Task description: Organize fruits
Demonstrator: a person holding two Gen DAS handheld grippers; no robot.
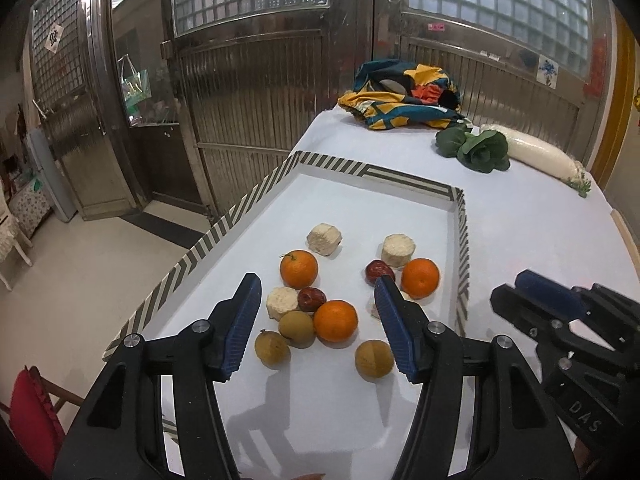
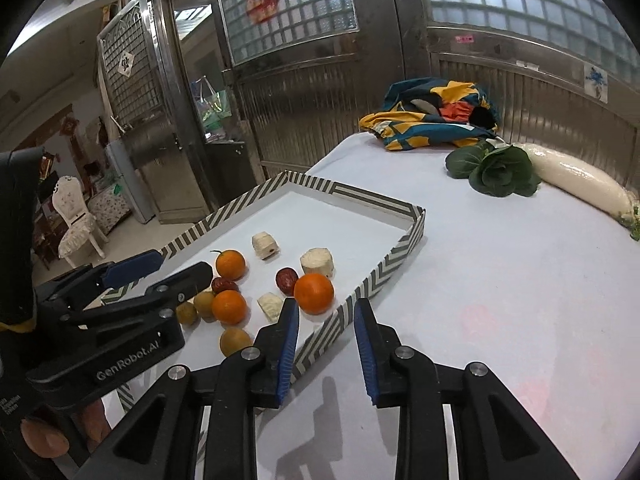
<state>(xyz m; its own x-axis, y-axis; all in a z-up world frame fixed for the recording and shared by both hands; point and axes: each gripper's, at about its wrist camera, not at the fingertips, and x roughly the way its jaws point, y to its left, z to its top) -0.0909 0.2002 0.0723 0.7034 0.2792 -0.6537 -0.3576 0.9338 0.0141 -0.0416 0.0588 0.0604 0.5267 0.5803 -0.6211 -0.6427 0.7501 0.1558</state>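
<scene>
Our left gripper spreads ribbed blue pads wide, empty, above smooth round oranges and chalky stubby cylinders in the chevron-striped cardboard tray. Our right gripper stands slightly parted, empty, over the tray's near wall.

A patterned cloth, leafy greens and white radish lie beyond.

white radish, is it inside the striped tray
No, the white radish lies on the table beyond the striped tray, beside the leafy greens.
</scene>
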